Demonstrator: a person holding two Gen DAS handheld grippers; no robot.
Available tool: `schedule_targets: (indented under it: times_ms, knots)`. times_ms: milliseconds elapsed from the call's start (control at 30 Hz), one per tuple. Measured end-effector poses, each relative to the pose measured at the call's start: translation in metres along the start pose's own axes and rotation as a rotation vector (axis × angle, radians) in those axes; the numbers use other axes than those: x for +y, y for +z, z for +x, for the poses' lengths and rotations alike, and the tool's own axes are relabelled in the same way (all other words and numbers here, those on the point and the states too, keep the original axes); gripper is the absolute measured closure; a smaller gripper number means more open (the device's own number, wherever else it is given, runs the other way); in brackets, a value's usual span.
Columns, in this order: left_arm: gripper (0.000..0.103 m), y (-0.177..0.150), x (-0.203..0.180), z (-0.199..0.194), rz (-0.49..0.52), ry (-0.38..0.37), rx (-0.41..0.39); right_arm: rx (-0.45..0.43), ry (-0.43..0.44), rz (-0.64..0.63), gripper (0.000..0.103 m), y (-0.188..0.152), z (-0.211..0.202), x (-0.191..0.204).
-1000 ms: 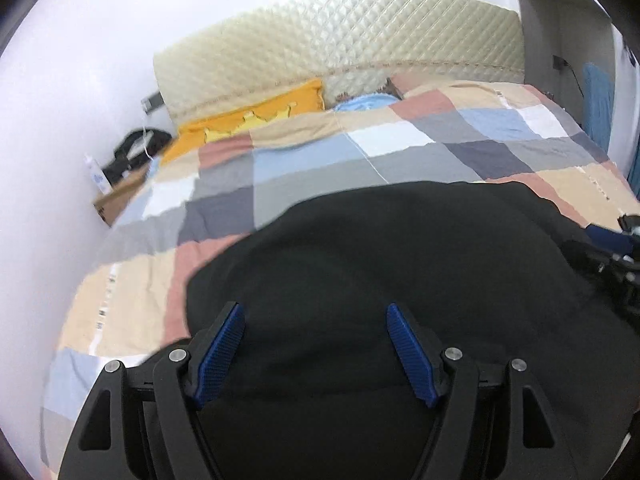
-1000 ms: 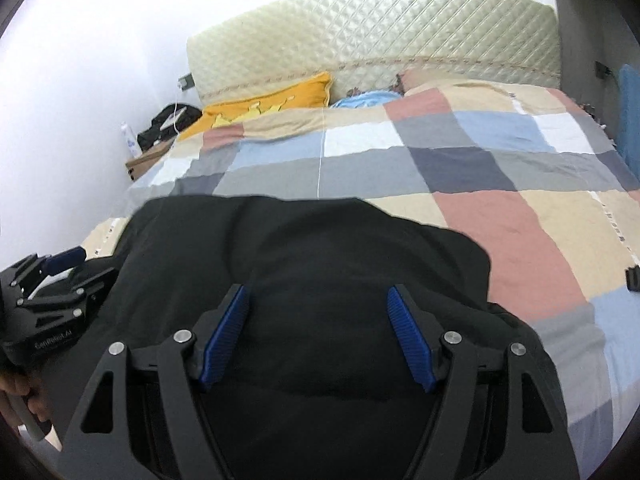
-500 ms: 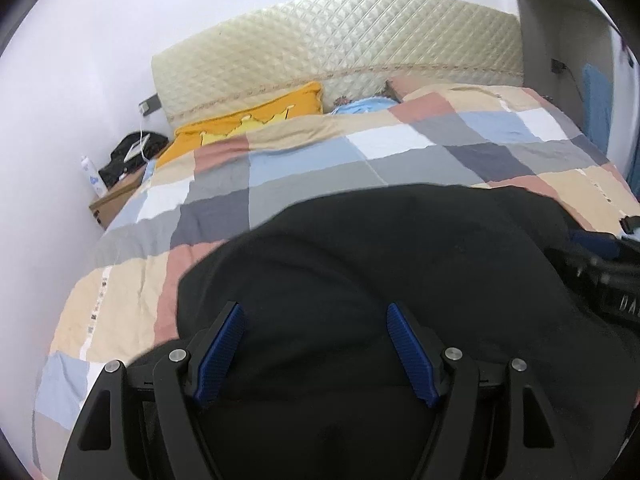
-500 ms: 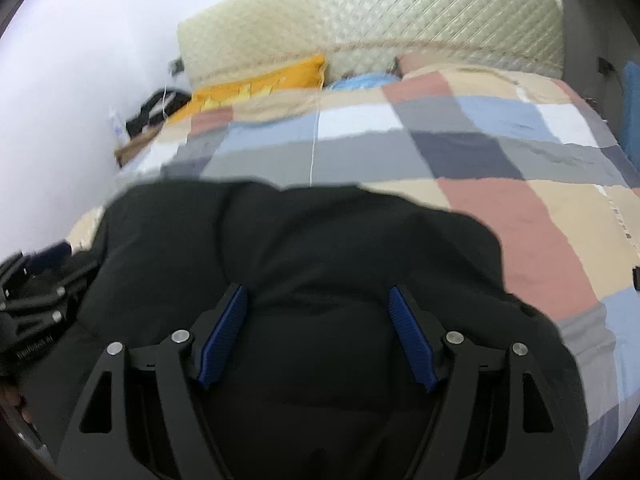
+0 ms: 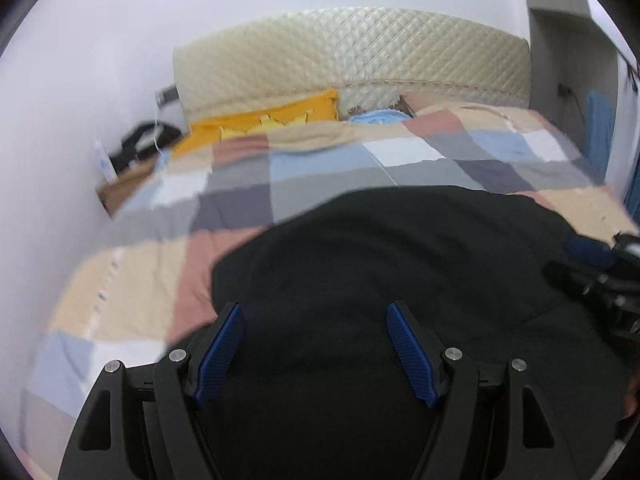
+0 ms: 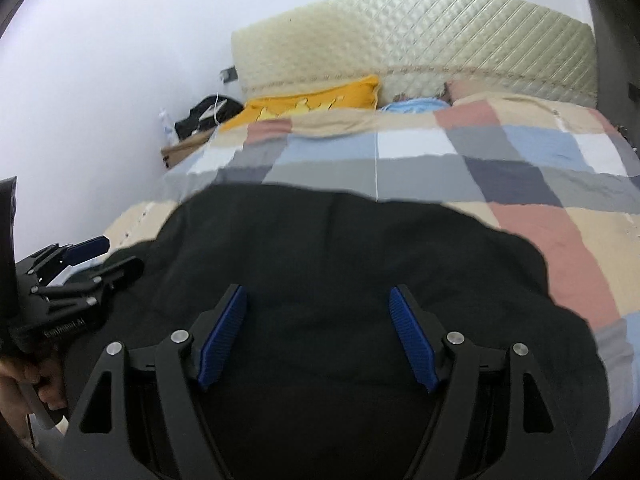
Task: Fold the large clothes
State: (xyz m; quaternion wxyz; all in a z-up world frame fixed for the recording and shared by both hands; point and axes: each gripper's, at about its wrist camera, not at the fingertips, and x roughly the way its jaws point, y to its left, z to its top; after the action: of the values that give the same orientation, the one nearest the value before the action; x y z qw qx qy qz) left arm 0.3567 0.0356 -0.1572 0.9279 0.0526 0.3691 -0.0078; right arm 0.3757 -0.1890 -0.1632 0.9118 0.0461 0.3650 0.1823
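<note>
A large black garment (image 5: 380, 264) lies spread on the checked bed cover (image 5: 240, 200); it also fills the lower part of the right wrist view (image 6: 340, 248). My left gripper (image 5: 316, 328) is open above the garment's near left part, nothing between its blue pads. My right gripper (image 6: 318, 312) is open above the garment's near right part, also empty. The left gripper shows at the left edge of the right wrist view (image 6: 80, 264), and the right gripper at the right edge of the left wrist view (image 5: 596, 264). The garment's near edge is hidden under the grippers.
A quilted cream headboard (image 5: 352, 60) stands at the far end, with a yellow pillow (image 5: 260, 120) and a blue item (image 5: 378, 117) before it. A bedside stand (image 5: 120, 188) with dark things is at the far left. A white wall (image 5: 60, 120) runs along the left.
Both grippers have tilted up and shifted slightly over the garment, staying open. The view now shows more of the wall and headboard. The garment lies much the same.
</note>
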Motion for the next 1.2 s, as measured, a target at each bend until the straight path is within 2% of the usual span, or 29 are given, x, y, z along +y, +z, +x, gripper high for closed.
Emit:
schedule_targets:
  times_ms: [300, 433, 567, 667, 800, 967, 1200]
  knots:
    - [0.029, -0.010, 0.000, 0.009, -0.030, 0.001, 0.026, 0.018, -0.011, -0.023, 0.028, -0.007, 0.008, 0.000]
    - [0.029, -0.007, 0.008, -0.002, -0.036, 0.003, 0.008, -0.013, -0.013, 0.000, 0.027, -0.006, -0.010, -0.007]
    - [0.029, -0.003, 0.023, -0.016, -0.053, 0.041, -0.018, -0.064, -0.057, 0.002, 0.027, -0.005, -0.039, -0.021]
    - [0.029, -0.008, 0.029, -0.011, -0.048, 0.083, 0.031, -0.081, -0.105, 0.033, 0.027, -0.007, -0.057, -0.040]
    - [0.029, -0.014, 0.034, -0.003, -0.070, 0.061, 0.061, -0.047, -0.171, 0.035, 0.027, -0.016, -0.061, -0.058]
    - [0.029, -0.018, 0.035, 0.000, -0.069, 0.046, 0.077, 0.008, -0.160, 0.101, 0.025, -0.029, -0.046, -0.077]
    - [0.026, -0.027, 0.036, 0.005, -0.092, 0.030, 0.094, 0.022, -0.168, 0.124, 0.022, -0.036, -0.031, -0.082]
